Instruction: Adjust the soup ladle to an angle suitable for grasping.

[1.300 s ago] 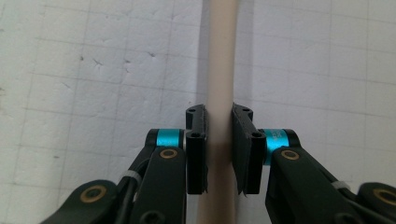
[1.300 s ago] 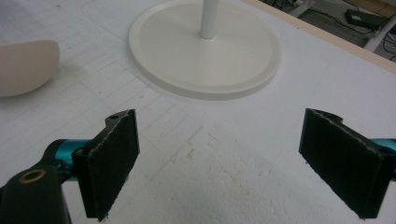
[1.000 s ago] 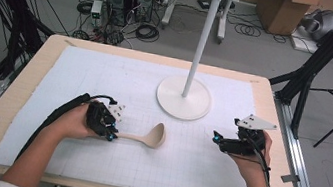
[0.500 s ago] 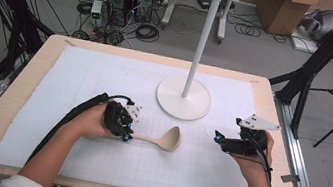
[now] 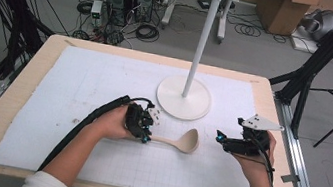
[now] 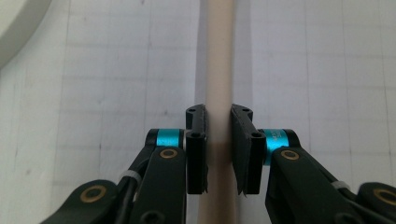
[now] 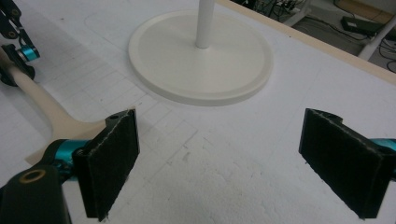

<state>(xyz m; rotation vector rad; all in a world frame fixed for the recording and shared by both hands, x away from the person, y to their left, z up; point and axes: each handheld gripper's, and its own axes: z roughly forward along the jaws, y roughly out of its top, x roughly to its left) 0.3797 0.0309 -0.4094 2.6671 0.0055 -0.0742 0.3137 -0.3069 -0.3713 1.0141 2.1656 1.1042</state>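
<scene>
The left gripper [image 5: 144, 133] is clamped on the handle of the wooden ladle [image 5: 181, 142], which lies on the white mat [image 5: 69, 88] just in front of the stand [image 5: 184, 98]. It looks light, stiff and smooth, so mid-handle is a sound hold. The right gripper [image 5: 223, 140] waits with jaws wide apart

Both forearms enter from the table's near edge: the left gripper [image 5: 145, 138], held in the left hand [image 5: 111, 124], has its jaws closed flat against both sides of a held handle, while the right gripper [image 5: 219, 137], held in the right hand [image 5: 253, 155], has its jaws spread wide apart, gripping nothing.
</scene>
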